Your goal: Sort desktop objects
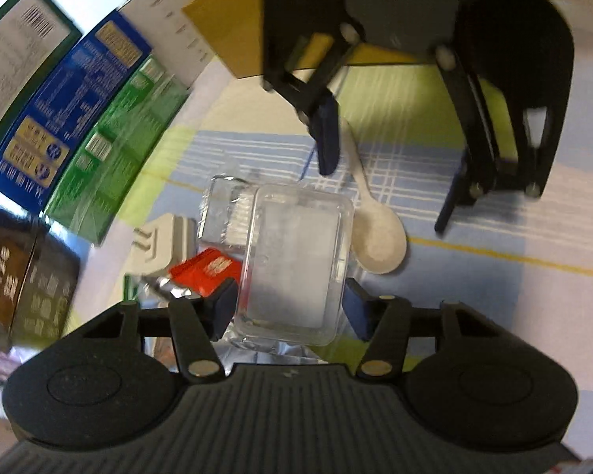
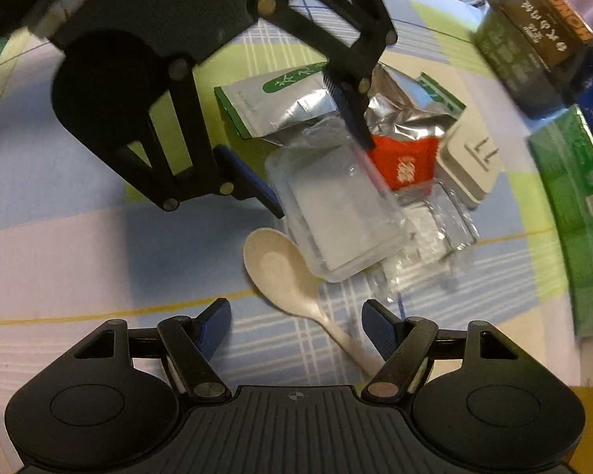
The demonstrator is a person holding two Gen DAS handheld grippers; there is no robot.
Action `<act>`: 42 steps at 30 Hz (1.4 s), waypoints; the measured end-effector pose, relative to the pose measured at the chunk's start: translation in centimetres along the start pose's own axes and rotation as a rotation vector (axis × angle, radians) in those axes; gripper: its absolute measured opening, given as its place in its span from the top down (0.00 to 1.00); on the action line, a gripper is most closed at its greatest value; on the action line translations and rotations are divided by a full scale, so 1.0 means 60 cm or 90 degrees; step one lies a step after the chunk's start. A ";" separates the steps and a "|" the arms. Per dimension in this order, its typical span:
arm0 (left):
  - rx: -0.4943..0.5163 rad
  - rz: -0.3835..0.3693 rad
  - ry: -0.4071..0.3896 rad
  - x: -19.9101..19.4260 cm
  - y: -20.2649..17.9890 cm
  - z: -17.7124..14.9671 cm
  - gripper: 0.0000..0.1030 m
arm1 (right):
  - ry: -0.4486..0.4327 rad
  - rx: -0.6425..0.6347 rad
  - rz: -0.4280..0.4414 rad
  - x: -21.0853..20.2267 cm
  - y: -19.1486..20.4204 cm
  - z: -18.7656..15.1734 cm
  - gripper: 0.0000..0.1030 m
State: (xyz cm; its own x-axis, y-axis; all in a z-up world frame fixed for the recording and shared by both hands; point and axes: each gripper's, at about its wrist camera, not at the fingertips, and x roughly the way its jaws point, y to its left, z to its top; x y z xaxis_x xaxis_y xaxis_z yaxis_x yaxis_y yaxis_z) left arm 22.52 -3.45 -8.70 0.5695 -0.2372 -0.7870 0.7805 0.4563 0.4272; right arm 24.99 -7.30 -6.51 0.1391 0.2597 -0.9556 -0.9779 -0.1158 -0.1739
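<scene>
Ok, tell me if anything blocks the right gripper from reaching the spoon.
Nothing visible does. The right gripper is open with the white spoon handle running between its fingers. The clear plastic box, held by the left gripper, sits just beyond the spoon's bowl, not across the path.
</scene>
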 end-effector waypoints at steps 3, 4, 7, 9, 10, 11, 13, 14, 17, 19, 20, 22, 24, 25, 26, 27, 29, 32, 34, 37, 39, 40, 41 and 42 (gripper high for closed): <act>-0.036 -0.015 -0.006 -0.016 0.019 -0.005 0.49 | -0.005 0.009 0.013 0.012 -0.007 0.005 0.30; -0.044 -0.017 -0.007 -0.021 0.023 -0.007 0.49 | -0.006 0.009 0.015 0.016 -0.007 0.007 0.31; -0.049 -0.025 -0.009 -0.031 0.030 -0.014 0.49 | -0.027 0.019 0.028 0.023 -0.012 0.012 0.37; -0.052 -0.025 -0.008 -0.037 0.030 -0.020 0.49 | -0.038 0.026 0.041 0.023 -0.011 0.016 0.50; -0.055 -0.025 -0.008 -0.040 0.030 -0.024 0.49 | -0.040 0.031 0.047 0.021 -0.009 0.018 0.61; -0.058 -0.025 -0.008 -0.043 0.029 -0.026 0.49 | -0.040 0.032 0.050 0.020 -0.005 0.019 0.75; -0.066 -0.026 -0.011 -0.050 0.025 -0.030 0.49 | -0.031 0.018 0.043 0.017 0.011 0.020 0.88; -0.069 -0.026 -0.011 -0.054 0.021 -0.032 0.49 | -0.027 0.010 0.037 0.015 0.021 0.019 0.89; -0.081 -0.033 -0.008 -0.065 0.004 -0.034 0.49 | -0.021 -0.007 0.035 0.007 0.052 0.011 0.91; -0.090 -0.034 -0.004 -0.074 -0.011 -0.033 0.49 | -0.023 -0.007 0.034 -0.003 0.074 0.004 0.92; -0.095 -0.035 -0.003 -0.082 -0.020 -0.033 0.49 | -0.026 -0.003 0.033 -0.010 0.084 0.001 0.93; -0.107 -0.038 0.001 -0.093 -0.034 -0.033 0.49 | -0.036 0.015 0.031 -0.026 0.101 -0.005 0.94; -0.122 -0.039 0.010 -0.105 -0.052 -0.032 0.49 | -0.048 0.038 0.024 -0.044 0.127 -0.015 0.96; -0.130 -0.041 0.014 -0.110 -0.058 -0.032 0.49 | -0.050 0.057 0.022 -0.049 0.135 -0.017 0.96; -0.140 -0.043 0.019 -0.116 -0.066 -0.032 0.49 | -0.051 0.083 0.019 -0.054 0.142 -0.018 0.96; -0.150 -0.045 0.023 -0.121 -0.073 -0.031 0.49 | -0.052 0.118 0.017 -0.057 0.148 -0.020 0.96; -0.172 -0.052 0.030 -0.131 -0.086 -0.032 0.49 | -0.046 0.182 0.012 -0.055 0.159 -0.021 0.96; -0.213 -0.055 0.043 -0.137 -0.099 -0.041 0.49 | -0.074 0.250 0.033 -0.054 0.164 -0.028 0.95; -0.237 -0.052 0.049 -0.140 -0.105 -0.048 0.49 | -0.094 0.253 0.029 -0.062 0.175 -0.040 0.80; -0.274 -0.050 0.048 -0.142 -0.111 -0.062 0.49 | -0.116 0.196 -0.002 -0.072 0.195 -0.059 0.33; -0.295 -0.048 0.046 -0.142 -0.114 -0.070 0.50 | -0.122 0.156 -0.017 -0.068 0.206 -0.072 0.33; -0.305 -0.049 0.046 -0.141 -0.115 -0.073 0.50 | -0.122 0.143 -0.022 -0.063 0.207 -0.077 0.33; -0.315 -0.047 0.046 -0.140 -0.115 -0.077 0.50 | -0.127 0.132 -0.021 -0.056 0.206 -0.082 0.33; -0.323 -0.046 0.046 -0.140 -0.118 -0.080 0.50 | -0.134 0.126 -0.016 -0.046 0.203 -0.087 0.33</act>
State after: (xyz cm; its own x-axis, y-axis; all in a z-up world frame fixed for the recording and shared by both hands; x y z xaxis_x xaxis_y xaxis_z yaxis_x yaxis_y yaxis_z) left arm 10.95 -0.56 -7.25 0.4857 -0.2321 -0.8428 0.5838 0.8037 0.1152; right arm 13.53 -14.45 -7.22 0.1491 0.4559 -0.8775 -0.9888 0.0772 -0.1280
